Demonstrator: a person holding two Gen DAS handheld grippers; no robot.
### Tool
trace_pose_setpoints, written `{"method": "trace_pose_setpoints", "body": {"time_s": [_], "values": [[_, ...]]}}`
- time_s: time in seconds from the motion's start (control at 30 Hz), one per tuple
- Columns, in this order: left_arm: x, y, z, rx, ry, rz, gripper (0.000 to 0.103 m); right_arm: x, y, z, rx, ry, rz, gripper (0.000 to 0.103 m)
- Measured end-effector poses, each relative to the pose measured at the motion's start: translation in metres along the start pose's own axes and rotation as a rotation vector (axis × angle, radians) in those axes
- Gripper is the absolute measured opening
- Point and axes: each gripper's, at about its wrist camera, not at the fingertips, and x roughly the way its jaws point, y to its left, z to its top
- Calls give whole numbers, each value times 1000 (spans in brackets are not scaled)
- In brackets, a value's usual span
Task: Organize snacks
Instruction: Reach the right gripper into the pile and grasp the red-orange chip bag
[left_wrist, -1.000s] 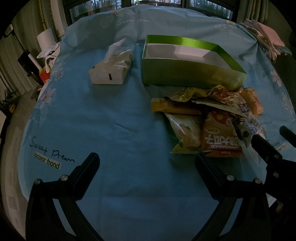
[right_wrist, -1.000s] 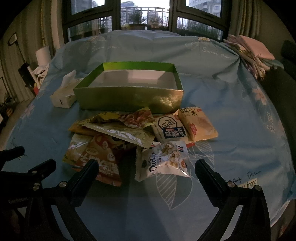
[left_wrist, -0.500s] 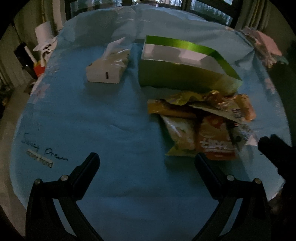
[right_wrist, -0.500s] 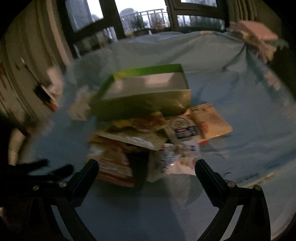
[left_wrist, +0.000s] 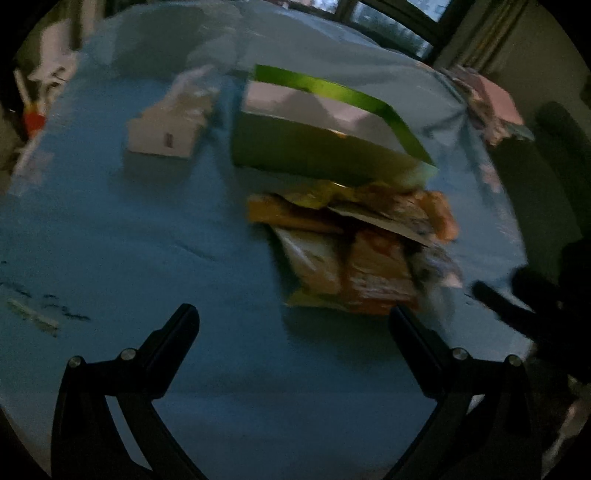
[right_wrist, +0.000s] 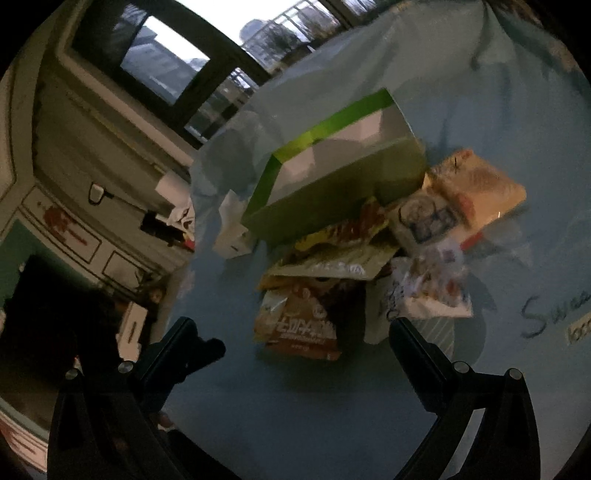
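Observation:
A pile of snack packets (left_wrist: 354, 243) lies on the blue cloth just in front of an open green box (left_wrist: 325, 136) with a white inside. My left gripper (left_wrist: 291, 325) is open and empty, hovering short of the pile's near left edge. In the right wrist view the same pile (right_wrist: 354, 266) and the green box (right_wrist: 332, 177) appear tilted. My right gripper (right_wrist: 291, 332) is open and empty, above the cloth with an orange packet (right_wrist: 299, 321) between its fingers' line of sight. The right gripper also shows as a dark shape in the left wrist view (left_wrist: 517, 302).
A white tissue pack (left_wrist: 170, 129) lies left of the green box. Folded cloths (left_wrist: 491, 107) sit at the table's far right edge. The tablecloth (left_wrist: 129, 240) covers the table. A wall with cabinets (right_wrist: 74, 184) and windows (right_wrist: 162, 66) stands beyond the left edge.
Both views are blurred by motion. My left gripper has moved closer and toward the pile. My right gripper has rolled clockwise and swung left, so the scene now looks tilted.

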Motion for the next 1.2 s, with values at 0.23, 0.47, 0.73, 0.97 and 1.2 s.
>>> {"method": "trace_pose_setpoints", "body": {"time_s": [0.23, 0.47, 0.73, 0.97, 1.2], "values": [[-11, 2, 7, -34, -63, -82, 102, 17, -10, -3, 103, 65, 60, 103], [-6, -6, 15, 21, -56, -103, 101, 26, -11, -3, 135, 81, 95, 103], [13, -25, 25, 137, -47, -150, 67, 41, -11, 4, 156, 86, 127, 95], [44, -36, 32, 209, -7, -167, 54, 62, -19, 10, 178, 116, 149, 83], [64, -40, 38, 234, 30, -183, 43, 75, -22, 16, 175, 152, 106, 71]]}}
